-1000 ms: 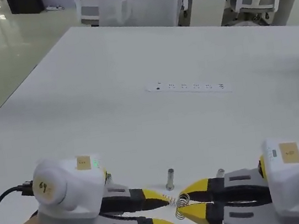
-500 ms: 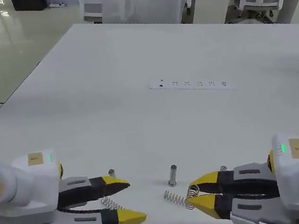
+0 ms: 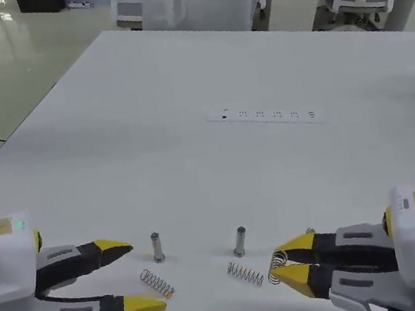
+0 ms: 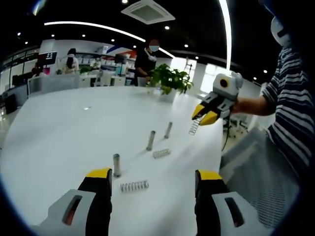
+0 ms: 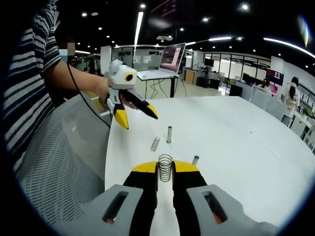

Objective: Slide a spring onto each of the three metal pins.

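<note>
Three short metal pins stand upright on the white table: left pin point(image 3: 157, 247), middle pin point(image 3: 240, 241), and right pin point(image 3: 309, 231), half hidden behind my right gripper point(image 3: 281, 264). That gripper is shut on a small spring point(image 3: 277, 259), held just off the table; the right gripper view has this spring point(image 5: 165, 168) upright between the yellow jaws. One loose spring point(image 3: 157, 283) lies by the left pin, another point(image 3: 245, 274) in front of the middle pin. My left gripper point(image 3: 137, 278) is open and holds nothing, near the first loose spring point(image 4: 134, 186).
A white power strip point(image 3: 260, 115) lies across the table's middle. Office chairs point(image 3: 194, 6) stand at the far edge. The near table edge runs right under both grippers. A potted plant point(image 4: 170, 78) sits at the table's end in the left gripper view.
The grippers were tip to tip over a spring; the left one has since drawn away to the left, open. The right gripper stays shut on its spring and has shifted slightly right.
</note>
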